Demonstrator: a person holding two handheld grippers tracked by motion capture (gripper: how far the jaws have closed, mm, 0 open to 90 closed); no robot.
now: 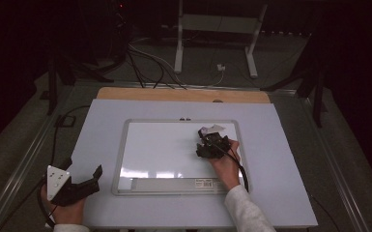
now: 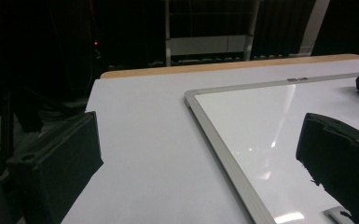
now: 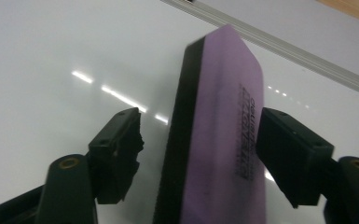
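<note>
Right gripper view: eraser (image 3: 224,140) between tool (image 3: 198,149) jaws

The room is dim, its walls lost in dark. A pale bench (image 1: 290,145) with a wooden far edge stands on grey floor (image 1: 290,58). At 12 o'clock a white metal frame (image 1: 220,24) stands; black cables (image 1: 145,60) trail toward 11 o'clock.

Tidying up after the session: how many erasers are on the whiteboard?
1. A purple eraser stands on the whiteboard near its far right corner, between the right hand-held gripper jaws. None elsewhere visible.
</note>
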